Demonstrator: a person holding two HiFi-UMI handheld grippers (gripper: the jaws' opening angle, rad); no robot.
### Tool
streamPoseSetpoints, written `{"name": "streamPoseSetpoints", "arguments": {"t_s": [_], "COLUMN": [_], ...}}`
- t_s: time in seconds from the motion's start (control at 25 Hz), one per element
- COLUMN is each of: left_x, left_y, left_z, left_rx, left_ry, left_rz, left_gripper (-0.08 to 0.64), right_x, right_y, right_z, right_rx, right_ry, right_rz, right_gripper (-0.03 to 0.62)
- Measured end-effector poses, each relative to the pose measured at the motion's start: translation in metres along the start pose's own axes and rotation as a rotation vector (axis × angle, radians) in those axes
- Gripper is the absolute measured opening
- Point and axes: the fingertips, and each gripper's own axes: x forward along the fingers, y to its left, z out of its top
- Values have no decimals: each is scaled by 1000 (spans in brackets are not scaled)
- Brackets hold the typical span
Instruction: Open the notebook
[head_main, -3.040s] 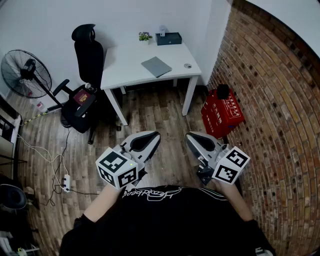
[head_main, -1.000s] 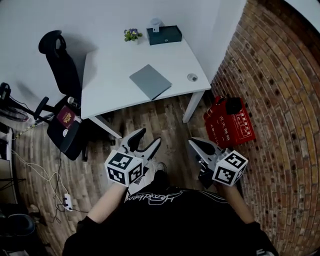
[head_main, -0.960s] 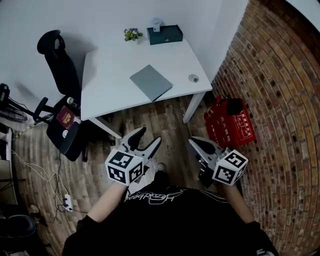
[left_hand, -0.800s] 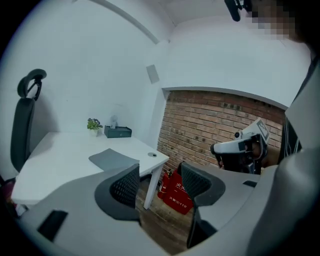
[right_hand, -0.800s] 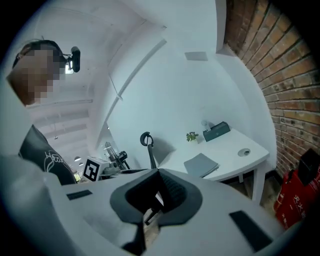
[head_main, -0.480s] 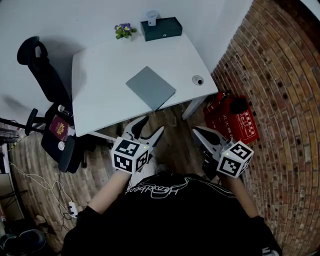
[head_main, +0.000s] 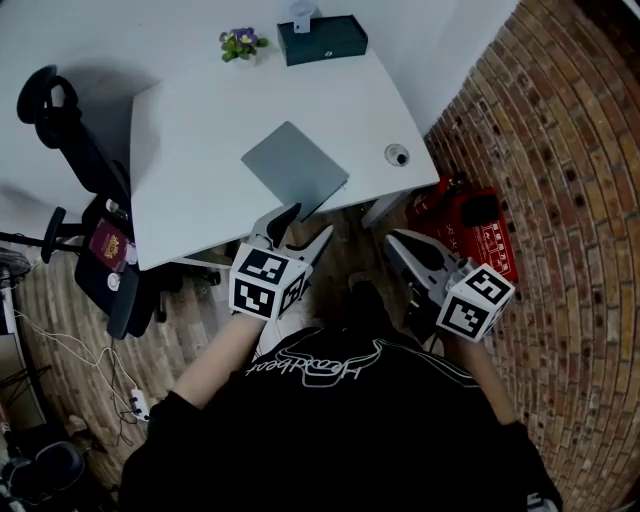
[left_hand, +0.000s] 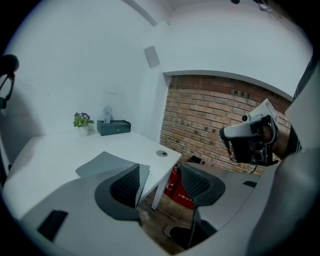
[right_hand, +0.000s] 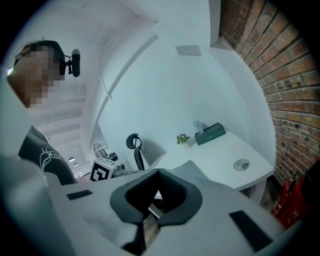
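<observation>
1. The notebook (head_main: 295, 170) lies shut, grey cover up, on the white desk (head_main: 190, 120). It sits in the upper middle of the head view, askew to the desk's edges, with one corner close to the front edge.
2. The left hand-held gripper (head_main: 303, 228) stands wide open and holds nothing. Its tips lie at the desk's front edge, just below the notebook's near corner and not touching it. In the left gripper view the gap between the jaws shows the desk's edge, a desk leg (left_hand: 159, 192) and wooden floor (left_hand: 155, 220).
3. The right hand-held gripper (head_main: 393, 240) sits right of centre in the head view, off the desk and above the floor. In the right gripper view its tips meet, leaving only a bowed hollow between the pads, and nothing is gripped.
4. A dark box (head_main: 322, 40) and a small potted plant (head_main: 238, 42) stand at the desk's far edge, at the top of the frame and well apart from the notebook. A round cable hole (head_main: 397, 155) lies to the notebook's right.
5. A brick wall (head_main: 560, 200) fills the right side, with a red crate (head_main: 480, 225) on the floor near the desk's right corner. A black office chair (head_main: 70, 150) stands at the left.
6. In the left gripper view one jaw covers the notebook's near part. The right gripper view shows only a strip of the notebook above the jaws. A dark shirt (head_main: 340, 430) fills the bottom of the head view.
</observation>
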Motion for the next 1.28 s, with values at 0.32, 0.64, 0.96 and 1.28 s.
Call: {"name": "streamPoseSetpoints", "arguments": {"t_s": [0.32,0.64,0.96,1.28], "left_x": [51,104,146,163], "left_y": [12,26,46,55], "left_z": [11,2,-24,-39], "left_rx": [-17,19,5,47], "left_ry": [50,132,221,282], "left_rz": [99,218,314,404], "left_gripper": [265,265,265,265], "right_x": [20,39,53,60], "right_y": [-52,-99,-128,-137], "right_z": [35,68,79,83], "right_rx": [-9,-35,-72,-108], "right_ry": [58,109,166,211], "right_rz": [82,170,249,309], "right_gripper": [0,0,0,0]}}
